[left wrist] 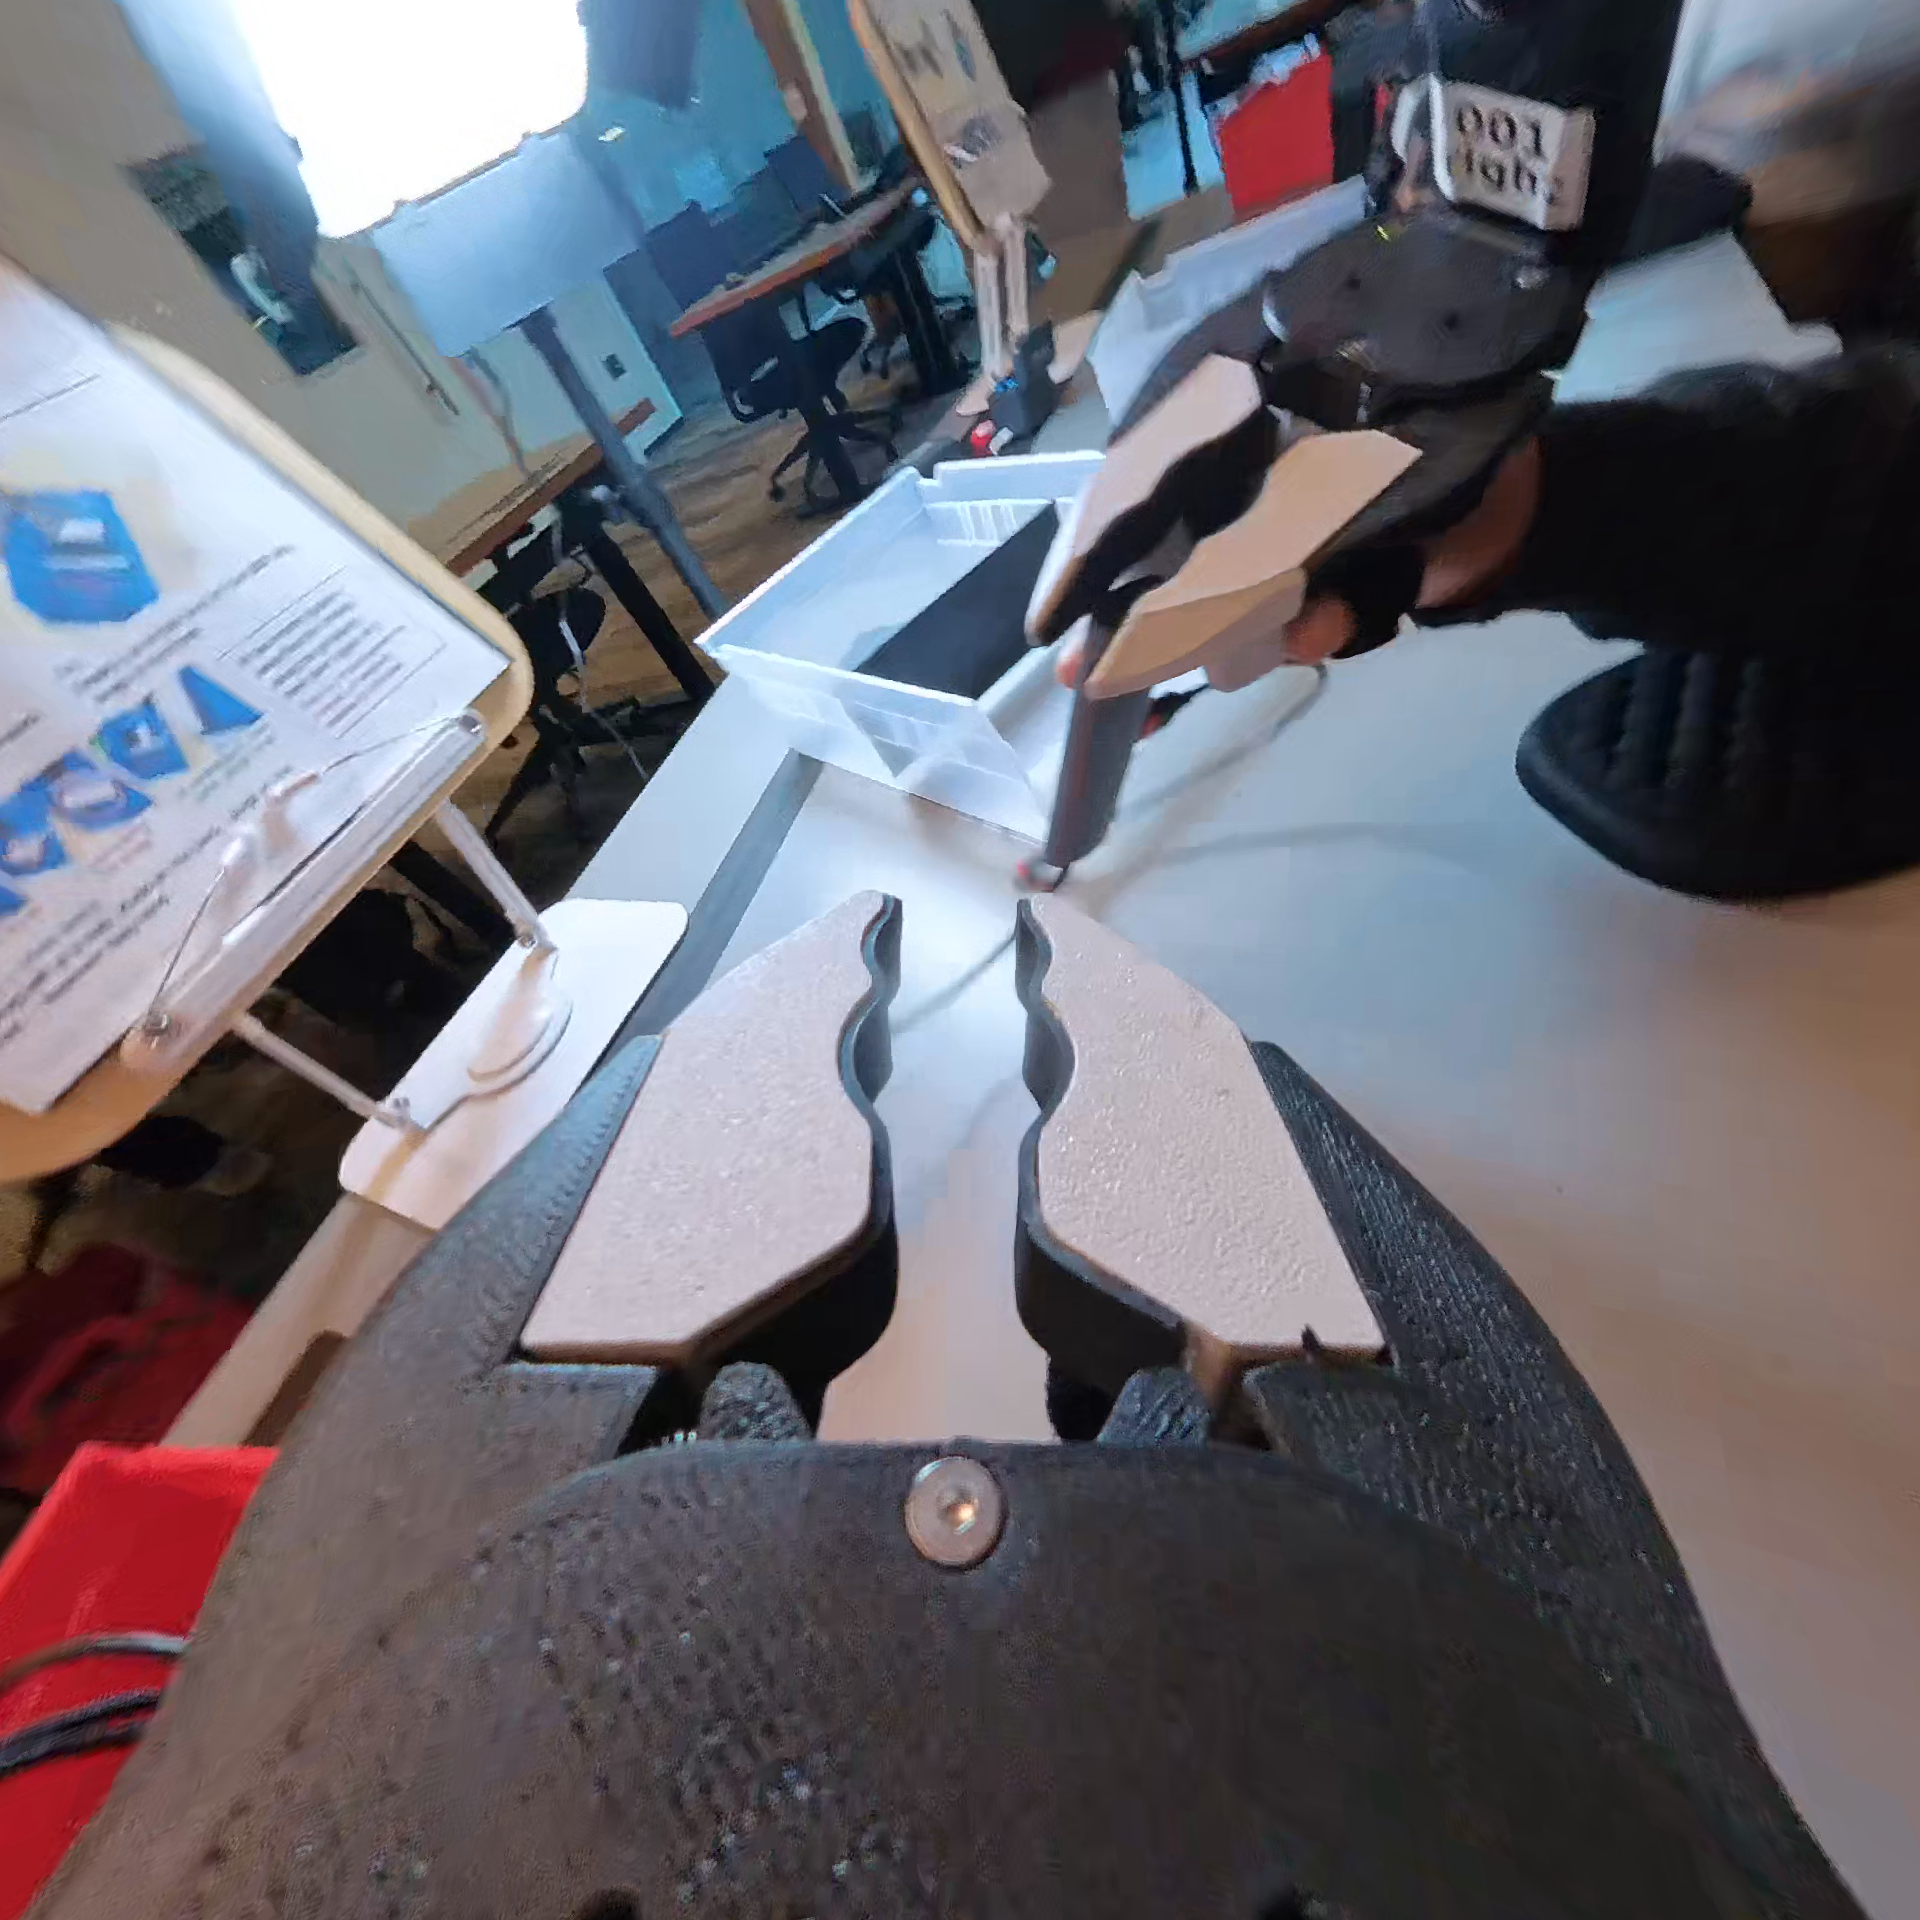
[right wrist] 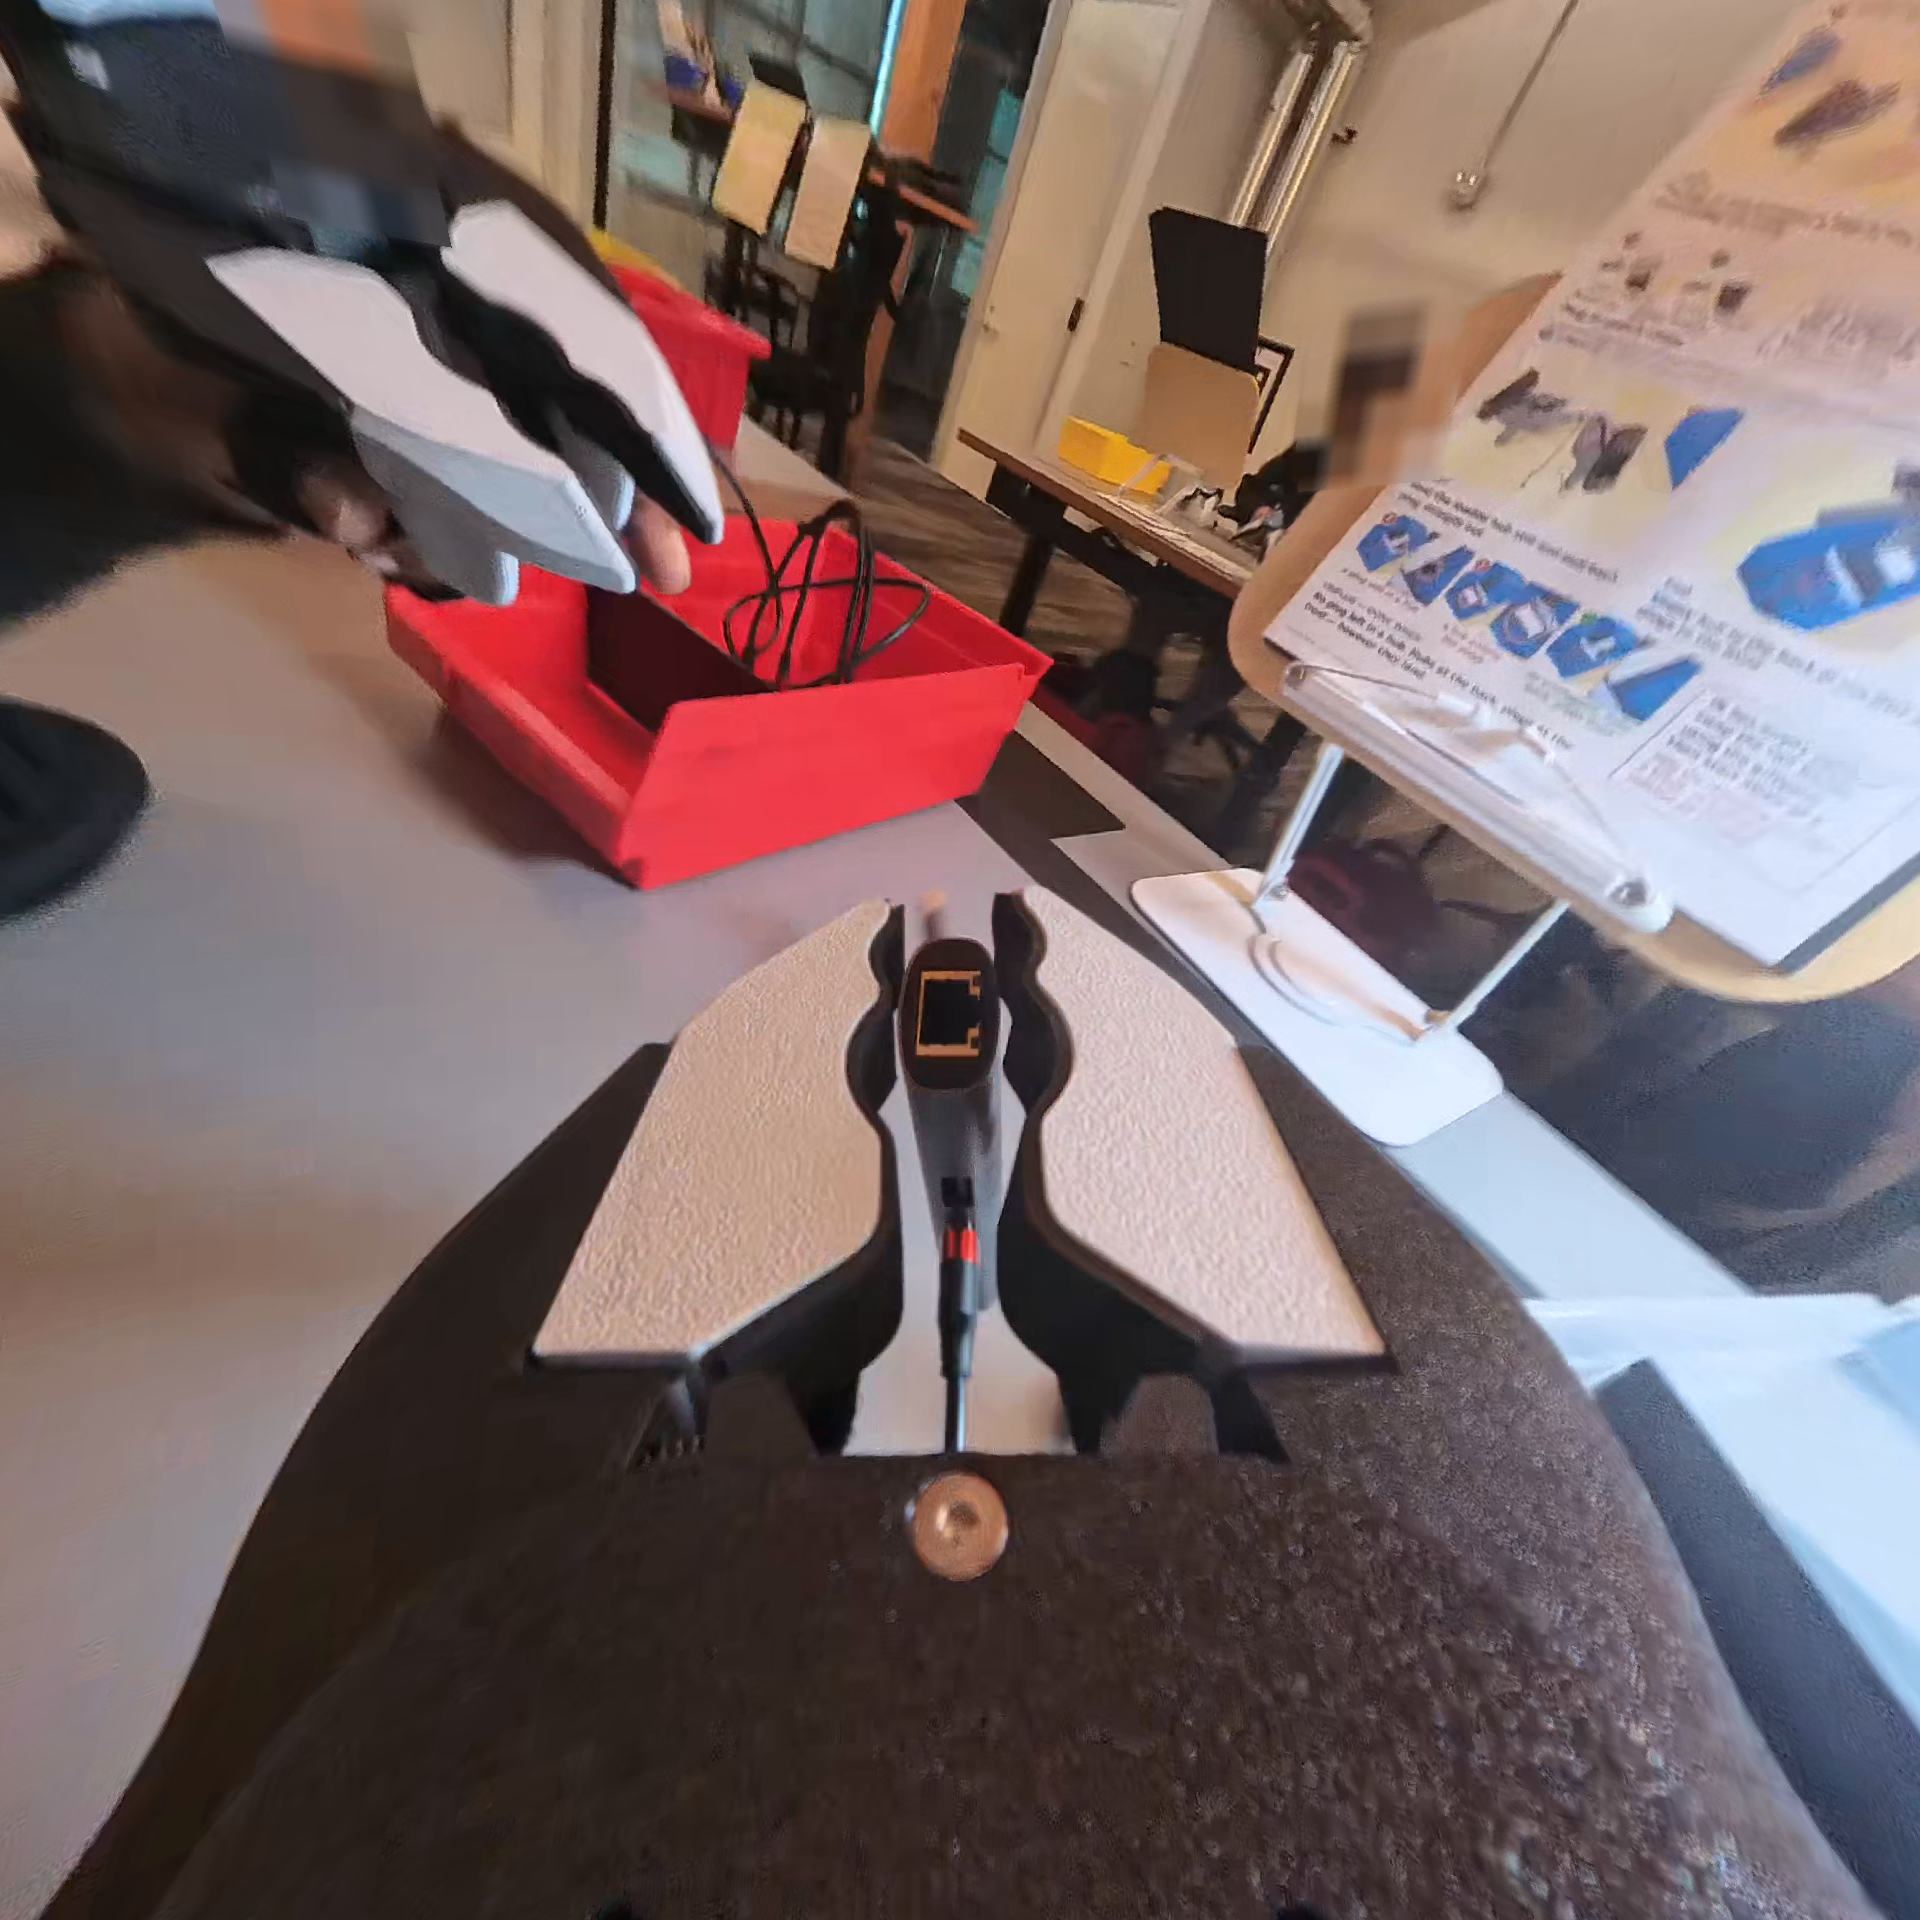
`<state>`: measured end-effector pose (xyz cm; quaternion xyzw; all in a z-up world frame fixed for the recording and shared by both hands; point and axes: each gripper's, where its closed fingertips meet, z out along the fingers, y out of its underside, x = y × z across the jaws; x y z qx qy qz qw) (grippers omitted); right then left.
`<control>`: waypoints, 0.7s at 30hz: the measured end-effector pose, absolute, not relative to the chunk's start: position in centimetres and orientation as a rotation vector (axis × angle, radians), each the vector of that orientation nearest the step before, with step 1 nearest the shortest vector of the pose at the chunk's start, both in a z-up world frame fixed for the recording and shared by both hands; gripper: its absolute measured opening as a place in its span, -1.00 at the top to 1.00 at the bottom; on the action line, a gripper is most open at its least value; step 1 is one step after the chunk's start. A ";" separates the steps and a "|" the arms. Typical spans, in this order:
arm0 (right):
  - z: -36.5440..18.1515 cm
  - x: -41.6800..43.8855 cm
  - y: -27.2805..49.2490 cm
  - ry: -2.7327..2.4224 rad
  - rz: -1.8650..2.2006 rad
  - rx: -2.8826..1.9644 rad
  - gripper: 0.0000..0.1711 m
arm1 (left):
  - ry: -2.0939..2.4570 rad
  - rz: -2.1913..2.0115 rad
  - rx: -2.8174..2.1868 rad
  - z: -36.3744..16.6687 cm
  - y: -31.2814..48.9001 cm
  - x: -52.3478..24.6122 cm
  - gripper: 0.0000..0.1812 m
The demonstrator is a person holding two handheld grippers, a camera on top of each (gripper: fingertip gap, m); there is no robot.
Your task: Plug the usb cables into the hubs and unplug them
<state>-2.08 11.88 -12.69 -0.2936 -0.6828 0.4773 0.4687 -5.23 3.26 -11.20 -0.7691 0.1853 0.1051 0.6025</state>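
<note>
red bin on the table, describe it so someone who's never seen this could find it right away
Start at the grey table and look to its far edge, left of the white document stand. The red bin sits there below the left gripper. It is the only red open box on the tabletop, with a tangle of black cable inside.

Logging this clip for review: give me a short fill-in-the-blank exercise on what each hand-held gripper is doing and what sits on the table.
1. The right hand-held gripper is shut on a grey ____.
2. The left hand-held gripper holds ____.
3. The black cables lie coiled in a ____ bin.
4. The instruction sheet rests on a ____ stand.

Missing words: hub; nothing; red; white
</note>
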 end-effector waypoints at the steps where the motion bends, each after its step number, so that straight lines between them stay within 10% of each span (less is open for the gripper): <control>1: -13.0 -2.0 11.2 -1.699 1.117 -0.671 0.81 | 0.478 0.264 -1.801 -11.9 3.8 -4.3 0.73; 21: -13.9 0.1 6.6 -1.888 1.144 -0.520 0.56 | 0.623 0.173 -1.875 -16.3 6.0 -1.5 0.81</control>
